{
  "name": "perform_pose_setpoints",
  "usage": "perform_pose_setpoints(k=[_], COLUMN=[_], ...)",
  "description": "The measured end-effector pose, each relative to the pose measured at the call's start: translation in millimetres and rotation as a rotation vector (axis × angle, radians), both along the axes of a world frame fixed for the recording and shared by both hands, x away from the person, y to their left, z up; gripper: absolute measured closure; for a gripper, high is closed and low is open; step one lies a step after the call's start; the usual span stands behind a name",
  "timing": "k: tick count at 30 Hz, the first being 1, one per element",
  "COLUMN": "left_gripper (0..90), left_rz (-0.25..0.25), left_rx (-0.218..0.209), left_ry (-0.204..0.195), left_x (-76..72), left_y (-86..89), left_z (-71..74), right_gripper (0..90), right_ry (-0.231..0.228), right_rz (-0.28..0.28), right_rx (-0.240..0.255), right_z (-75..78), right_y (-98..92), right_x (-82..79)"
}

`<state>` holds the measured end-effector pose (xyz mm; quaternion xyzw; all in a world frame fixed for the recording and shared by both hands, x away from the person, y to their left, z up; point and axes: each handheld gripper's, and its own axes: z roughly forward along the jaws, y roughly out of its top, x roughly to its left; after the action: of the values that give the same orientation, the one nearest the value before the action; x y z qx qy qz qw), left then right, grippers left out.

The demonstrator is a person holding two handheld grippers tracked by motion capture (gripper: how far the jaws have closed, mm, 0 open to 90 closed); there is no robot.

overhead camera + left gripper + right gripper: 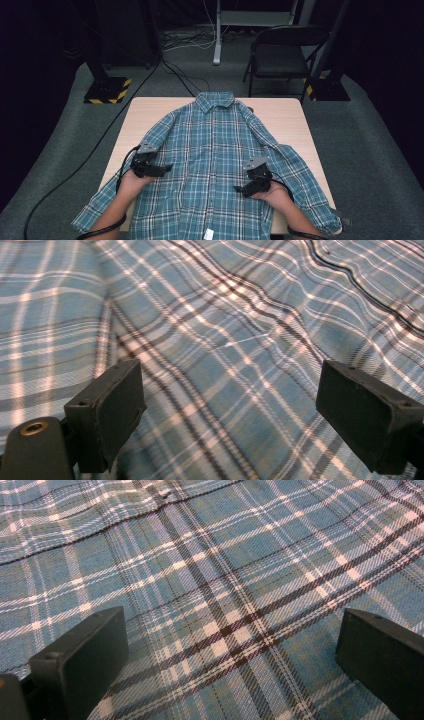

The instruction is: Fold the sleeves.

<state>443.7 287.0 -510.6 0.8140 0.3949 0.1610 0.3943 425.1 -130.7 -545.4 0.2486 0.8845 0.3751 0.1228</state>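
Cloth this thin is light and limp: the plaid shirt lies flat, front up, on the table. Your left gripper and right gripper hover spread above it; pinch a hem or seam.

Bright lit table, dark surroundings, soft grainy close-ups

We lose the plaid shirt's hem and the person's forearms at the near edge of the high view. The shirt hides most of the counter. The small white tag near the hem is too small to read.
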Motion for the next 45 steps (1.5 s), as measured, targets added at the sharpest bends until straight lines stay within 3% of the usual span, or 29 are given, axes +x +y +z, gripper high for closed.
perform_pose_setpoints(k=[25, 37, 45], left_gripper=[15.8, 18.5, 19.2], left_rz=[0.128, 0.156, 0.173], left_rx=[-0.034, -0.043, 0.025], left_ry=[0.018, 0.023, 0.013], left_x=[2.7, 2.8, -3.7], left_y=[49.7, 62.9, 72.7], left_z=[2.5, 8.3, 15.7], right_gripper=[0.0, 0.0, 0.0], right_ry=[0.000, 0.000, 0.000], right_rz=[0.000, 0.000, 0.000], right_rx=[0.000, 0.000, 0.000], right_z=[0.0, 0.0, 0.0], right_y=[0.0, 0.0, 0.0], right_x=[0.0, 0.0, 0.0])
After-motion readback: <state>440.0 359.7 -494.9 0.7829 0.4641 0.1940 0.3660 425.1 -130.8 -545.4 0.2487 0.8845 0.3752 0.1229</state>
